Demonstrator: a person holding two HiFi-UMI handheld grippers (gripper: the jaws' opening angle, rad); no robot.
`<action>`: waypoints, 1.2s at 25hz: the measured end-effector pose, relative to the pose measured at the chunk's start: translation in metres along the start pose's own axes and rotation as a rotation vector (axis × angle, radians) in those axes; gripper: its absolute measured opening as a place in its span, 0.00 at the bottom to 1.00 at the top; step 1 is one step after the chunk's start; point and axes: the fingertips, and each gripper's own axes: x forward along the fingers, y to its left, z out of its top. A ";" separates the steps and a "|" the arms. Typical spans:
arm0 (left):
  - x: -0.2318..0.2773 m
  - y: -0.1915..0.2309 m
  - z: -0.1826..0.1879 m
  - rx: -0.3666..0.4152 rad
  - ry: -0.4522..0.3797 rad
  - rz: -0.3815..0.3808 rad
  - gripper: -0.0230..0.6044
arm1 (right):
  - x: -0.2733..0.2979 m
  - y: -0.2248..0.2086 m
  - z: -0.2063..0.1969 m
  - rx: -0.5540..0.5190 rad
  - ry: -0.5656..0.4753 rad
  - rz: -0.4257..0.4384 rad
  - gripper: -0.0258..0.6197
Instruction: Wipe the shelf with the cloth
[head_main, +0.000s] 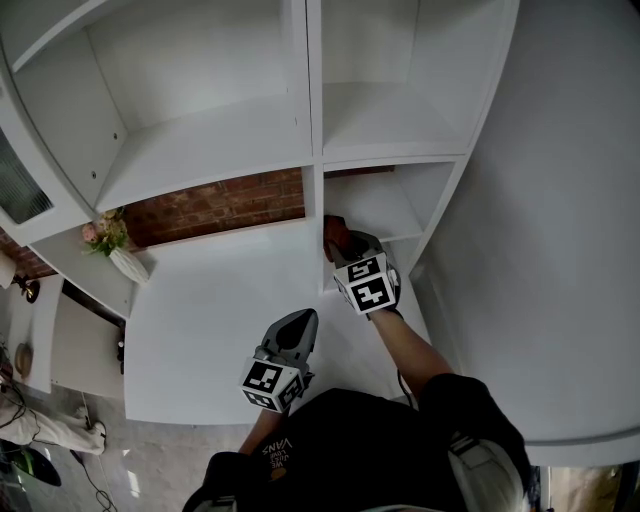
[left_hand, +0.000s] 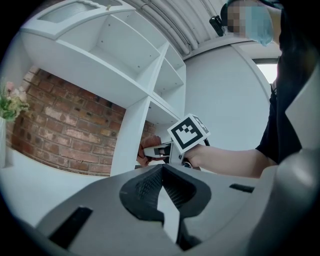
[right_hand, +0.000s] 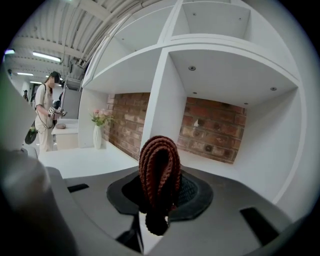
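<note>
Brown-red ribbed cloth (right_hand: 159, 170) sits folded into a narrow loop, clamped in the right claw (right_hand: 160, 192), whose jaws close on its lower half. The left claw (left_hand: 162, 172) hangs over the white desk (head_main: 220, 320) with its jaws together and nothing between them.

**Location.** In the head view the cloth is at the mouth of the lower right shelf (right_hand: 240, 170) compartment, just beside the front edge of the upright divider (right_hand: 162, 110). No view settles whether the cloth touches the shelf floor or the divider.

**Orientation.** The long axis of the cloth appears to run along the line of the right claw. The rounded fold leads, pointing into the compartment toward the brick back wall (right_hand: 215, 132). A short dark tail trails below the jaws, toward the camera.

**Likely faults**
- Narrow contact: the cloth presents only a slim folded edge, so a pass probably wipes a thin strip and leaves streaks between strokes
- Slip: drag on the shelf surface pulls against the grip, and the loop may work out of the jaws
- Hard contact: little cloth projects to either side, so a low or tilted approach may bring the jaw bodies onto the white panel and scuff it
- Collision: the compartment is tight, and a sideways stroke may knock the claw against the divider
</note>
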 end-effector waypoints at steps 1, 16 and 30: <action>-0.001 0.000 0.000 -0.001 0.000 0.002 0.05 | 0.001 0.000 -0.001 -0.014 0.004 -0.003 0.18; 0.016 -0.005 -0.007 -0.006 0.025 -0.039 0.05 | -0.038 -0.115 -0.048 0.005 0.090 -0.261 0.18; 0.027 -0.008 -0.010 -0.009 0.052 -0.067 0.05 | -0.070 -0.181 -0.077 0.104 0.133 -0.421 0.18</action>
